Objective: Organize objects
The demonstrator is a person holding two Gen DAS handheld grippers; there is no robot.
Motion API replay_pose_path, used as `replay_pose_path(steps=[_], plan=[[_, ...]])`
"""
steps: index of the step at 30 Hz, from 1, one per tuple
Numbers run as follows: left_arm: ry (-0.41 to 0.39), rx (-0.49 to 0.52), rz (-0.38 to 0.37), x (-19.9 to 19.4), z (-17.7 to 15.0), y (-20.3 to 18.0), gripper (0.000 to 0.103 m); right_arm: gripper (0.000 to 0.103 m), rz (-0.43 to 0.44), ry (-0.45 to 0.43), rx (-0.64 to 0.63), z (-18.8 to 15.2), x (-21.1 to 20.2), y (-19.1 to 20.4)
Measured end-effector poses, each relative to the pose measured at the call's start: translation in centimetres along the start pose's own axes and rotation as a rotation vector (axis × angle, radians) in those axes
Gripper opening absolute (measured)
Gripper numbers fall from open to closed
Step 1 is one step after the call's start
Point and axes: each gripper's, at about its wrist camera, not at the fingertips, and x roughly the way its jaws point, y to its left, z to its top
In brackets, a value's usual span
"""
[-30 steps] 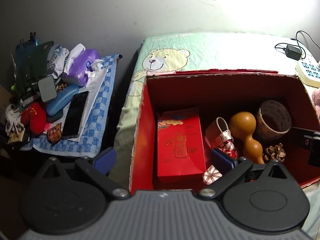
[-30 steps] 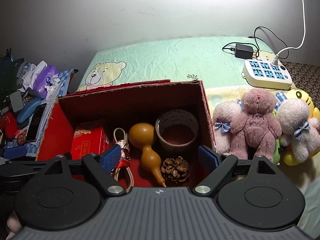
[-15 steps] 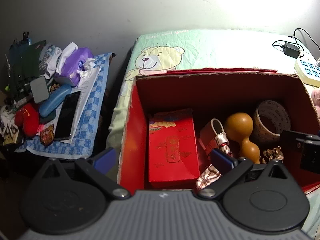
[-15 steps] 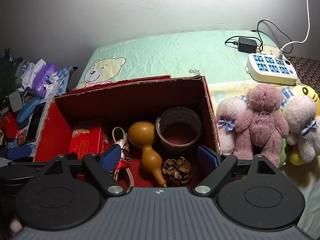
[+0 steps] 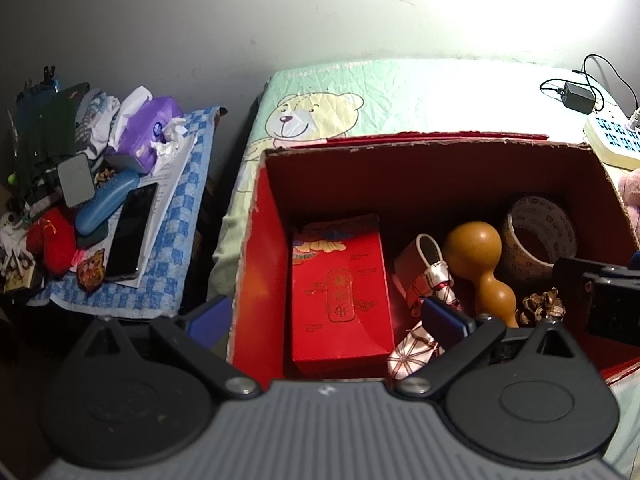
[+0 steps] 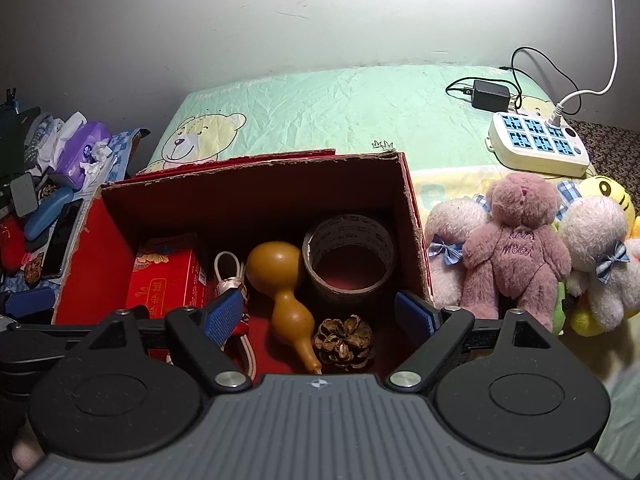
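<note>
left gripper (image 5: pixel 326 318) fingers spread, empty, over red cardboard box (image 6: pixel 96 256) left wall | right gripper (image 6: pixel 320 316) fingers apart, empty, above tan gourd (image 6: pixel 282 286) and brown pinecone (image 6: pixel 344 342) in box | advice: descend vertically, straddle gourd neck, avoid tape roll (image 6: pixel 348 256)

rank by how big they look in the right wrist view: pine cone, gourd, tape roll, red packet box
1. tape roll and gourd: look alike, unsure
2. red packet box, partly hidden by the left gripper, so unsure
3. pine cone, smallest
</note>
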Motion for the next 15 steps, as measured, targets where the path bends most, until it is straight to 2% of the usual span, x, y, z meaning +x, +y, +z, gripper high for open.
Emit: replay_pose_path(steps=[15], plan=[[-0.006,0.006,-0.033,-0.12,-0.44,-0.56,0.101,0.085,-0.012,-0.009,-0.001,-0.23,-0.12,-0.11]])
